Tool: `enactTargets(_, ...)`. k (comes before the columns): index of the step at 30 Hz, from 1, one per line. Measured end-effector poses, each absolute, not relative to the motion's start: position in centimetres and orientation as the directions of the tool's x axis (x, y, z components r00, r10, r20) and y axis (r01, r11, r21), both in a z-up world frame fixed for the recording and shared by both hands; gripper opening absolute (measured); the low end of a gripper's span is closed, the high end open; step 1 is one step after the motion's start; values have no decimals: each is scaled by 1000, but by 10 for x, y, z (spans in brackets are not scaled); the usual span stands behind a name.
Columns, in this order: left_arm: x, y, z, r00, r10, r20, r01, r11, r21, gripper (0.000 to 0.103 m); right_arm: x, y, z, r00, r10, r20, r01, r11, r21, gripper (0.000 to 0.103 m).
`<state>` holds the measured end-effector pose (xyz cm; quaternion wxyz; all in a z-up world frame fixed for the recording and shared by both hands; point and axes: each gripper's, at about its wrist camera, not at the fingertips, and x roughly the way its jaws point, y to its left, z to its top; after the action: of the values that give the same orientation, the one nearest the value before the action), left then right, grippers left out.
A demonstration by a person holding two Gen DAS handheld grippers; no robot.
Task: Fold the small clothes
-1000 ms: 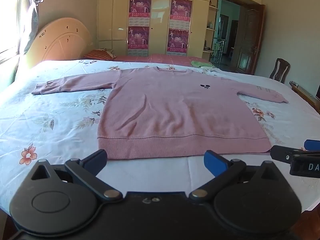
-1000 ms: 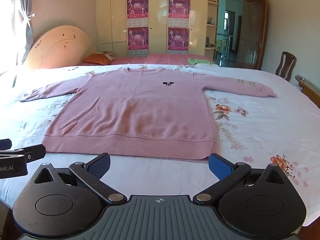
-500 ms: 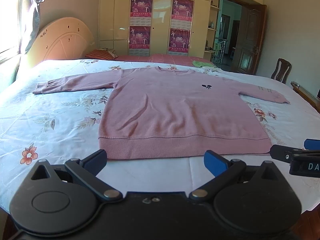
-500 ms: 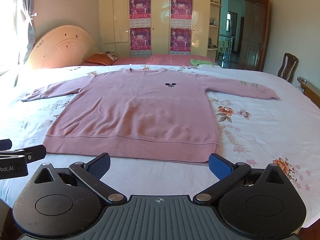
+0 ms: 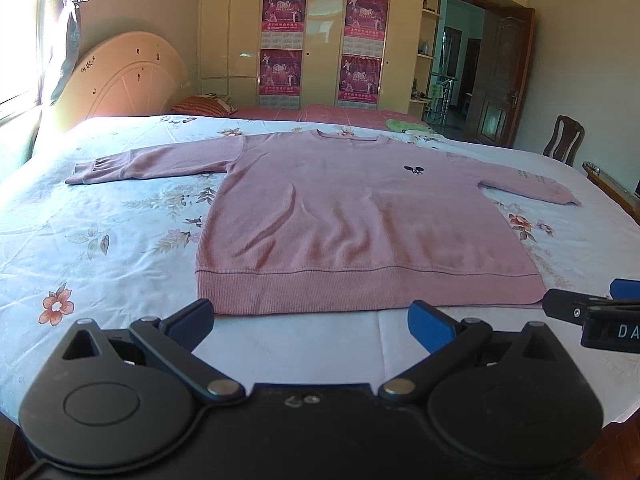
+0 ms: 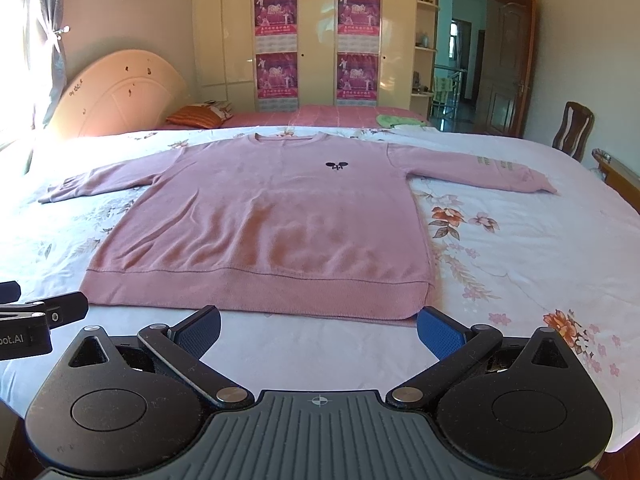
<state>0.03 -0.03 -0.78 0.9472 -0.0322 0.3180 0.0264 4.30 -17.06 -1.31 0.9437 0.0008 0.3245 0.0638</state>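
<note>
**A:** so where's the pink knit long-sleeved sweater (image 5: 360,224) sitting?

**B:** It's laid flat, front side up, in the middle of the frame in both wrist views, spread on the white floral-print bedsheet (image 5: 120,240). Both sleeves are stretched out sideways, one toward the left edge of the picture, one toward the right. A small dark embroidered logo (image 6: 335,165) can be seen on the chest, and the ribbed hem (image 6: 256,292) runs across just above the gripper fingers.

**A:** and the grippers?

**B:** The left gripper (image 5: 312,320) is held low at the bottom of its own frame, jaws spread wide, nothing caught between the blue pads (image 5: 430,322). The hem is near the fingertips but isn't touched. Same story for the right gripper (image 6: 319,326): jaws wide apart, nothing pinched, hem just past the tips. Each gripper's black tip also pokes into the other view, at the lower right edge of the left view and the lower left edge of the right one.

**A:** anything further out?

**B:** A rounded cream headboard (image 5: 124,76) is seen upper left, cream wardrobe doors with magenta posters (image 6: 276,46) top centre, a striped orange pillow (image 6: 196,116) below them, an open dark wooden door (image 5: 500,80) upper right, and a dark wooden chair (image 6: 572,128) at the right edge.
</note>
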Motion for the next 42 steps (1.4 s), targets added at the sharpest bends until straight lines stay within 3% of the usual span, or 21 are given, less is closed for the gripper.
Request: enactTargets(42,-1,-5,-7,798,28,-602,-64,997,-39,103,38,-177,-12,785,120,-607,-114,992,50,103)
